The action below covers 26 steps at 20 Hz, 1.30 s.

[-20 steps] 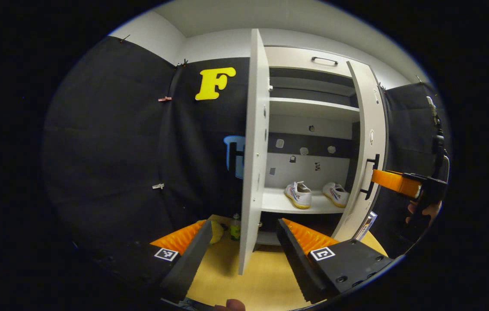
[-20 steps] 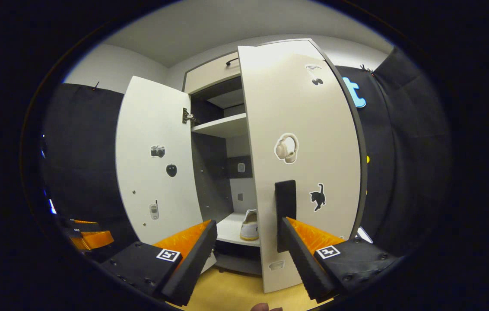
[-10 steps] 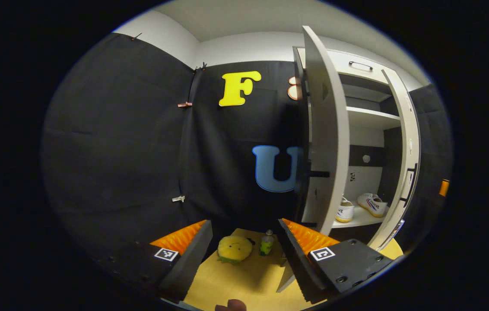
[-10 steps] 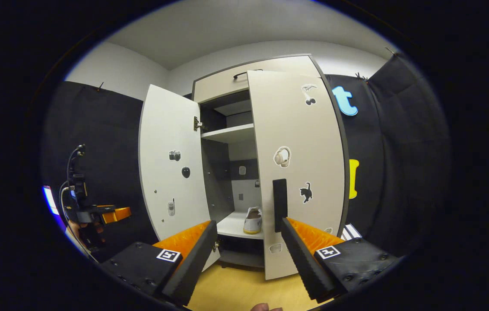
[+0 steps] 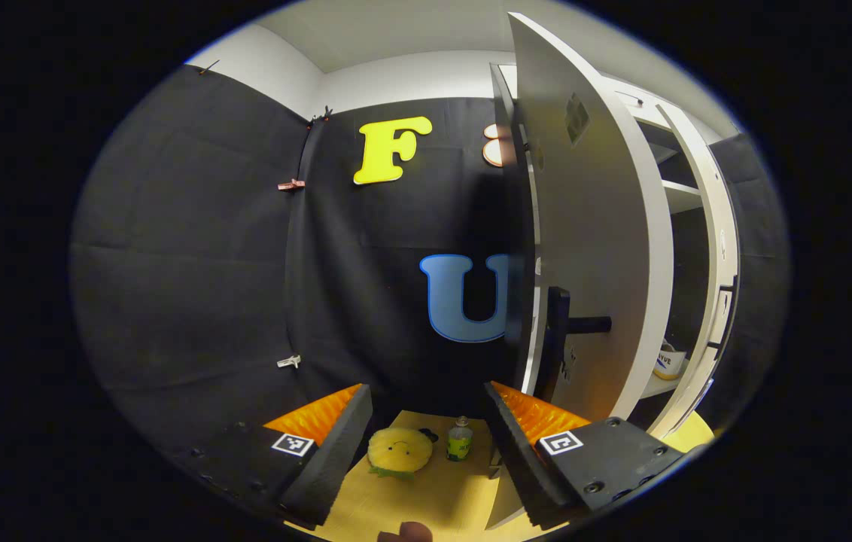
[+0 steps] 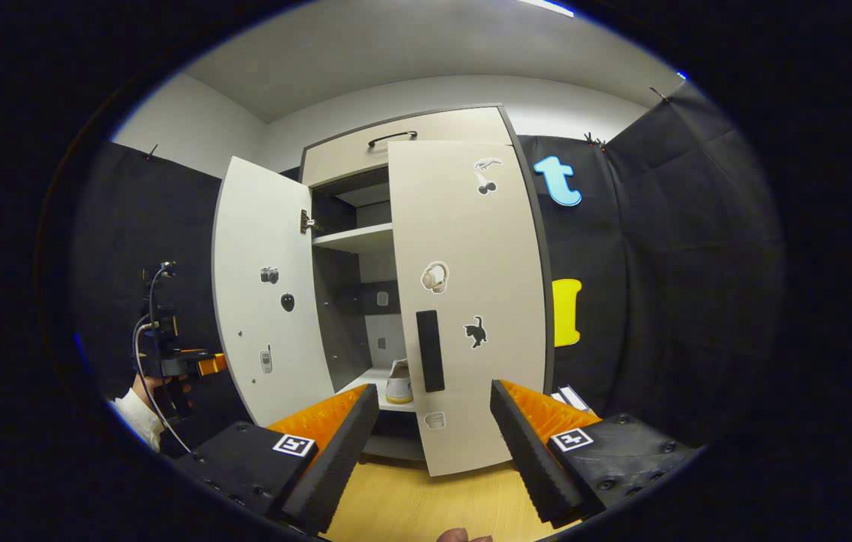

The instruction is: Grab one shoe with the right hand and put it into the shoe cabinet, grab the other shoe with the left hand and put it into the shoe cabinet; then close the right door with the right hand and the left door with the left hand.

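In the right gripper view the pale shoe cabinet (image 6: 403,139) has its right door (image 6: 471,248) swung almost shut, its dark handle (image 6: 430,351) facing me. The left door (image 6: 264,301) stands wide open. One white shoe (image 6: 399,381) shows on the lower shelf through the gap. My right gripper (image 6: 433,444) is open and hangs back from the door, touching nothing. In the left gripper view my left gripper (image 5: 426,448) is open beside the left door's (image 5: 599,226) outer face, just below its handle (image 5: 576,325). A shoe (image 5: 668,363) peeks out past that door.
A yellow plush toy (image 5: 400,450) and a small bottle (image 5: 459,439) sit on the wooden floor (image 5: 433,497) by the cabinet's left side. Far left in the right gripper view, a hand with a white sleeve (image 6: 136,414) holds the left gripper (image 6: 200,365).
The right door has swung nearly shut and my right gripper has drawn back from its handle. My left gripper has moved round to the left door's outer side, closer to its handle.
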### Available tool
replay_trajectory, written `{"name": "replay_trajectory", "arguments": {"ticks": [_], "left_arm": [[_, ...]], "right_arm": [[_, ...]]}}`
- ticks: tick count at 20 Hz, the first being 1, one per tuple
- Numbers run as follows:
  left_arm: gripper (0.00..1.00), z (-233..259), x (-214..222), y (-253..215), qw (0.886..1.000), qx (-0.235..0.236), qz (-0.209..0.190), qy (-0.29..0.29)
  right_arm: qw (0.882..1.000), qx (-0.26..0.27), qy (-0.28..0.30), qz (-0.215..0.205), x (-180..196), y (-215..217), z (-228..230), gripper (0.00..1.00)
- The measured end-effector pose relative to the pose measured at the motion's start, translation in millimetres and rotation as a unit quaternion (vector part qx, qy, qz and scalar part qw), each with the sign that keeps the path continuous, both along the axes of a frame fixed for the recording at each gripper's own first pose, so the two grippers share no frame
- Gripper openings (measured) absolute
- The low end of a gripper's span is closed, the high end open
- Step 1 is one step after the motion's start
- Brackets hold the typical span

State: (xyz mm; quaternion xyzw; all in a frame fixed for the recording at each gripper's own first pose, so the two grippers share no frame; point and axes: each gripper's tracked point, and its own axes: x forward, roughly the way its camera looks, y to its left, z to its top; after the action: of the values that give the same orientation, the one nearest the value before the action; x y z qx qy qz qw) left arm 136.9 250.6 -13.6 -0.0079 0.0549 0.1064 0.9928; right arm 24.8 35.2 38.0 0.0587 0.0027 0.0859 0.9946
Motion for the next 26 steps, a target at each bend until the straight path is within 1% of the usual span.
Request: {"name": "replay_trajectory", "arguments": {"ticks": [2, 6, 8, 13, 17, 19, 21, 26], "left_arm": [[0.93, -4, -2, -8, 1.0, -0.014, -0.007, 0.004], [0.93, -3, -3, -3, 1.0, -0.004, 0.023, 0.002], [0.92, -3, -4, -14, 1.0, -0.011, 0.028, -0.001], [0.92, -3, -7, -51, 1.0, -0.004, 0.024, -0.003], [0.92, -2, -7, -73, 0.999, -0.008, 0.039, -0.009], [0.92, -2, -5, -85, 0.999, -0.016, 0.04, -0.009], [0.92, -4, -2, -101, 0.999, -0.029, 0.029, -0.011], [0.93, -2, 23, -161, 0.999, -0.036, -0.024, -0.019]], "right_arm": [[1.0, -0.001, 0.002, -0.005, 0, -7, -2, 0.98], [1.0, 0.0, 0.01, -0.005, 1, -17, -6, 0.98], [1.0, 0.001, 0.014, -0.005, 1, -24, -8, 0.98], [1.0, 0.002, 0.018, -0.012, 3, -47, -11, 0.98], [0.999, 0.007, 0.024, -0.022, 5, -70, -13, 0.98], [0.999, 0.008, 0.024, -0.028, 7, -80, -13, 0.98], [0.999, 0.01, 0.025, -0.032, 6, -87, -14, 0.98], [0.999, 0.016, 0.028, -0.042, 10, -103, -14, 0.98]]}}
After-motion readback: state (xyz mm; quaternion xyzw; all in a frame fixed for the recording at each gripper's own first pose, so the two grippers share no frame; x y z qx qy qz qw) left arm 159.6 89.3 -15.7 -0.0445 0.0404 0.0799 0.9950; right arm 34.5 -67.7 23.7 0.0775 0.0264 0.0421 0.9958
